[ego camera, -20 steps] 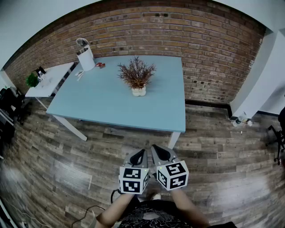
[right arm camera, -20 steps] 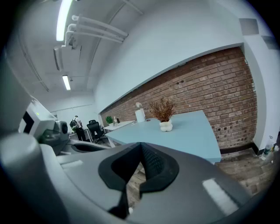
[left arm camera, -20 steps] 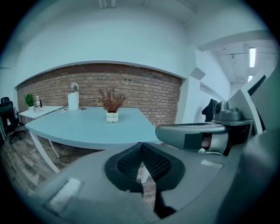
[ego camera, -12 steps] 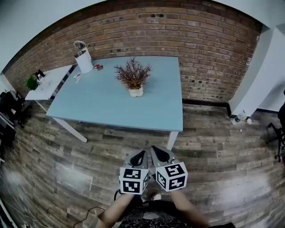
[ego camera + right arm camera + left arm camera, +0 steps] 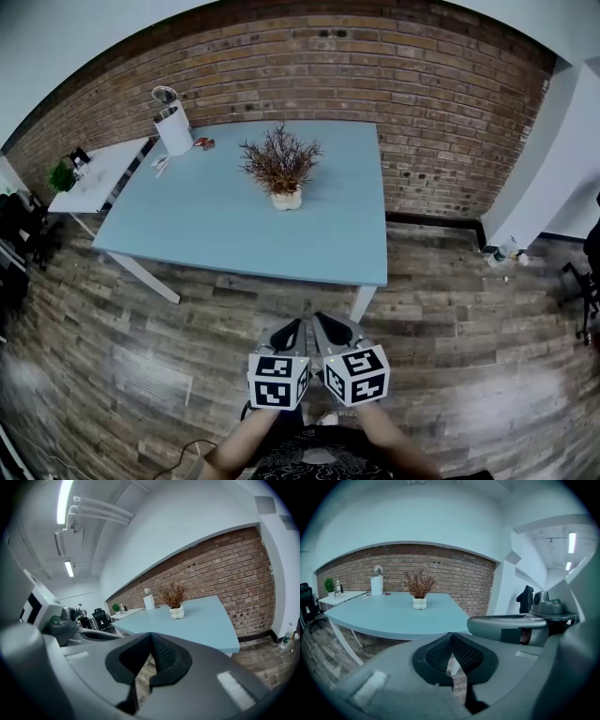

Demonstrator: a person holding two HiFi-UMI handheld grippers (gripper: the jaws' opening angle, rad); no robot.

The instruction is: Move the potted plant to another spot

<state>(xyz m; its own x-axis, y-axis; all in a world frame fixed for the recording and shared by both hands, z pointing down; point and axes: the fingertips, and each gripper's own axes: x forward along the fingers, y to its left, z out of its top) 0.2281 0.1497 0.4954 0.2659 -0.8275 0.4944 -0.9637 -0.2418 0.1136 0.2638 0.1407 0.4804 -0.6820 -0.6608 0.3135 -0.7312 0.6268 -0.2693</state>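
A potted plant (image 5: 281, 169) with dry reddish-brown twigs in a small white pot stands near the middle of the light blue table (image 5: 225, 234). It also shows as the potted plant (image 5: 419, 590) in the left gripper view and the potted plant (image 5: 175, 600) in the right gripper view. My left gripper (image 5: 290, 331) and right gripper (image 5: 323, 325) hang side by side over the wooden floor, well short of the table's near edge. Both are shut with nothing between their jaws.
A white cylindrical appliance (image 5: 172, 120) and small items (image 5: 201, 143) sit at the table's far left corner. A white side table (image 5: 94, 178) with a green plant (image 5: 63, 175) stands to the left. A brick wall (image 5: 375, 75) runs behind. A bottle (image 5: 499, 253) stands on the floor at the right.
The view has shifted slightly, so the table and plant sit a little higher and further left. Both grippers have dropped a little lower in the frame, still side by side.
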